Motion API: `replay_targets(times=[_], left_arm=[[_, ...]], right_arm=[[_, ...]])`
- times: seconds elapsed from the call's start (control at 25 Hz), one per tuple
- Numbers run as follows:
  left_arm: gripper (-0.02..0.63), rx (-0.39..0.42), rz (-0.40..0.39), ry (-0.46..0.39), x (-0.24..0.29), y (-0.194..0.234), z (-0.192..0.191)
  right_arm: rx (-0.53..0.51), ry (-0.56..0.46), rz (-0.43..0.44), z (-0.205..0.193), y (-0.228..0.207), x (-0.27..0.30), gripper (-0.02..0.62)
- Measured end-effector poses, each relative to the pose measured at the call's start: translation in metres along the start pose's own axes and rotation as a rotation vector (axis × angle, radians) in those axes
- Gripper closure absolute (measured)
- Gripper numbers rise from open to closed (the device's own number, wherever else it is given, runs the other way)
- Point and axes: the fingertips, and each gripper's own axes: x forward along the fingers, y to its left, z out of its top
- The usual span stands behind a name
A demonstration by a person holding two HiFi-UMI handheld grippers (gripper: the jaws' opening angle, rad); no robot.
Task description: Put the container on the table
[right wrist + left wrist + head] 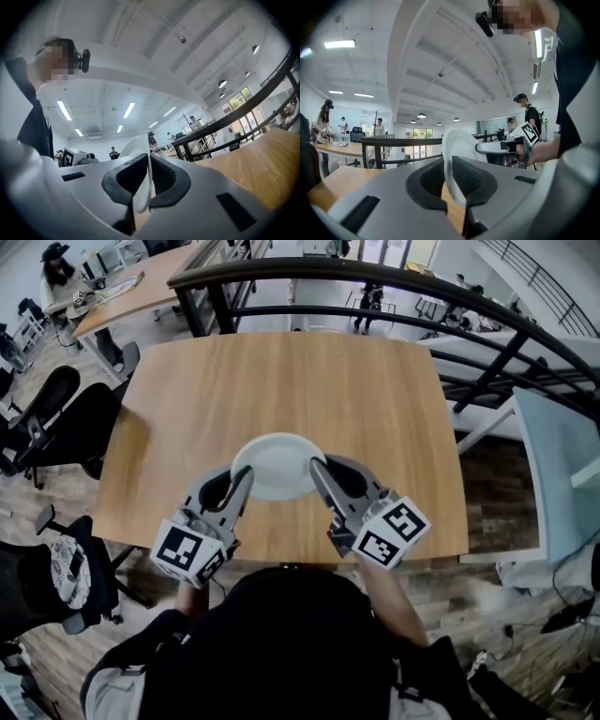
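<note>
A round white container (277,463), shallow like a dish, hangs over the near half of the wooden table (281,390). My left gripper (246,473) is shut on its left rim and my right gripper (315,468) on its right rim. In the left gripper view the white container (459,154) stands edge-on, pinched between the dark pads (471,176), with the right gripper (483,148) across from it. From the right gripper view the thin rim of the container (142,183) is clamped between that gripper's pads (161,178). Whether the container touches the tabletop I cannot tell.
A black curved railing (375,282) runs along the table's far side. Black office chairs (47,427) stand to the left, a further wooden desk (131,292) at the back left, a pale panel (558,474) at the right. Other people stand in the background.
</note>
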Motion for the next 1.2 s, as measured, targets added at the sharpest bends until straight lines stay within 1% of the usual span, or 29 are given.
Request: replay_targets(times=[0.16, 0.32, 0.48, 0.56, 0.68, 0.76, 0.88, 1.0, 1.2], left_arm=[[0.560, -0.008, -0.018, 0.008, 0.001, 0.008, -0.008], [0.558, -0.019, -0.041, 0.016, 0.010, 0.014, -0.015], [0.559, -0.008, -0.089, 0.039, 0.020, 0.012, -0.027], [0.558, -0.020, -0.084, 0.040, 0.030, 0.014, -0.033], [0.558, -0.036, -0.063, 0.068, 0.041, 0.021, -0.043], [0.558, -0.045, -0.047, 0.088, 0.044, 0.027, -0.051], [0.558, -0.055, -0.029, 0.095, 0.049, 0.035, -0.058], [0.558, -0.048, -0.026, 0.096, 0.061, 0.041, -0.063], [0.558, -0.058, -0.032, 0.127, 0.078, 0.045, -0.079]], right_arm=[[-0.016, 0.018, -0.017, -0.010, 0.000, 0.005, 0.570], [-0.014, 0.029, -0.062, -0.016, -0.008, 0.005, 0.570], [-0.016, 0.060, -0.098, -0.022, -0.021, 0.004, 0.569], [-0.015, 0.075, -0.107, -0.025, -0.030, 0.004, 0.570], [0.004, 0.100, -0.116, -0.031, -0.044, 0.009, 0.571], [0.012, 0.120, -0.107, -0.037, -0.050, 0.015, 0.570], [0.011, 0.138, -0.098, -0.043, -0.058, 0.023, 0.570], [0.015, 0.152, -0.109, -0.048, -0.072, 0.029, 0.569], [0.032, 0.178, -0.129, -0.060, -0.094, 0.031, 0.569]])
